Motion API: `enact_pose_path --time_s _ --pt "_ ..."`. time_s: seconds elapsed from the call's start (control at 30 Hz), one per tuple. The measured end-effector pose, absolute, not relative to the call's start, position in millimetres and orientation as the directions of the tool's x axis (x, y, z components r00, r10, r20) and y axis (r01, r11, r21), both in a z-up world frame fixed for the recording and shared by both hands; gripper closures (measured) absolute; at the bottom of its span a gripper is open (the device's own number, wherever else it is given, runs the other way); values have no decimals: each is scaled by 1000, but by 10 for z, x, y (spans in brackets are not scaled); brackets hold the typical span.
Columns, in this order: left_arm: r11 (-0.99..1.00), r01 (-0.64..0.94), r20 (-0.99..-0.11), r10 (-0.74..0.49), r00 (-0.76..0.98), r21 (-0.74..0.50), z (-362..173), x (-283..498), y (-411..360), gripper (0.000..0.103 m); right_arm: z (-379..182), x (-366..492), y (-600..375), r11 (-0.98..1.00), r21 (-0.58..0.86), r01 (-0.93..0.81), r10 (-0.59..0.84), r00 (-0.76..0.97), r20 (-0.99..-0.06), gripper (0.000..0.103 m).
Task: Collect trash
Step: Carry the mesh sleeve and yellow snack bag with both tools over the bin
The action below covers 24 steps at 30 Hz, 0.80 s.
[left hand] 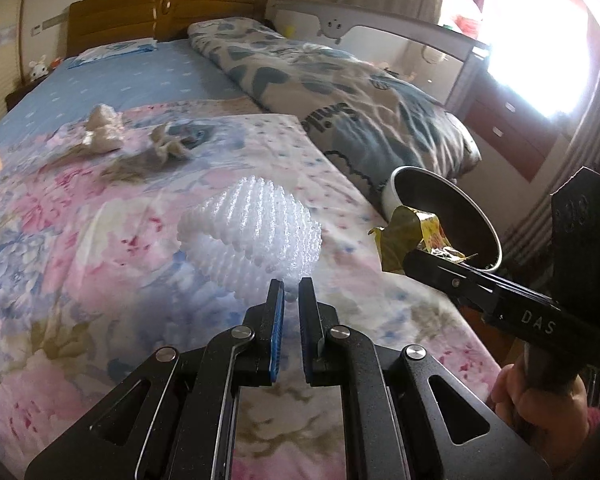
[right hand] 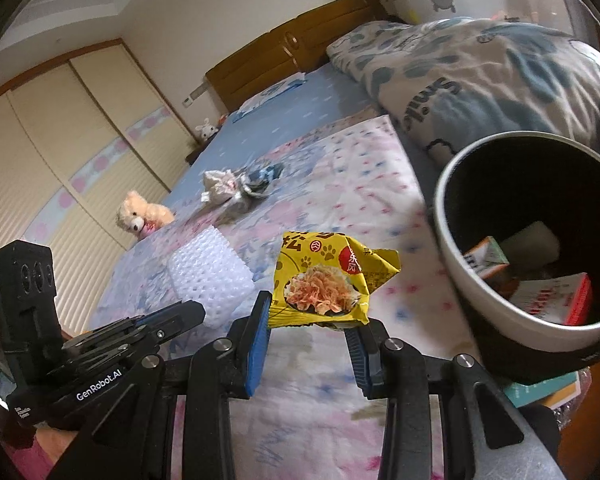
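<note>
**Two pieces held, bin still to the side**

The yellow snack wrapper (right hand: 322, 280) hangs between the right gripper (right hand: 312, 320) pads, jaws partly closed on it, just beside the trash bin (right hand: 460, 280) on the bed (left hand: 100, 240). Gripped only by its lower edge, it could slip out short of the rim. The left gripper (left hand: 290, 292), nearly shut, pinches the white foam net (left hand: 252, 232)'s edge. Both grippers tilt downward.

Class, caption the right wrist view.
Right gripper carries a yellow snack wrapper toward the trash bin.
</note>
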<state>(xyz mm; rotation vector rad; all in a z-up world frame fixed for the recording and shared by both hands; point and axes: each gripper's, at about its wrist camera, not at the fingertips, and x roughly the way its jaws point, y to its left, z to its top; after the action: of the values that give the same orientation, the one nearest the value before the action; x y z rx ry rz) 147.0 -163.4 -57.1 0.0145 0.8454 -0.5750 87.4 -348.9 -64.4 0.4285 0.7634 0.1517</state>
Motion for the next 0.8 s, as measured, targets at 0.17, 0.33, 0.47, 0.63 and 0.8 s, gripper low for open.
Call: enact_pose_path --time_s 0.17,0.33,0.47,0.63,0.8 --pt "830 516 -706 -495 506 -212 -542 1431 -1799 96 -597 759 -3654 905 422 49 254 734 -630 67" --pt "810 550 -706 -511 490 -204 -512 1383 -1990 96 -558 653 -3827 903 421 82 222 750 -623 67" --pt "795 574 -707 -522 477 -199 -500 1349 -2121 96 -534 565 -3953 901 419 109 197 758 -621 67" --pt "776 601 -707 -534 463 -193 -484 1298 -2272 96 -533 500 -4097 897 421 137 175 763 -622 67" --pt "758 627 -707 -543 454 -179 -457 1263 -2407 96 -522 442 -4242 893 420 161 155 767 -622 67"
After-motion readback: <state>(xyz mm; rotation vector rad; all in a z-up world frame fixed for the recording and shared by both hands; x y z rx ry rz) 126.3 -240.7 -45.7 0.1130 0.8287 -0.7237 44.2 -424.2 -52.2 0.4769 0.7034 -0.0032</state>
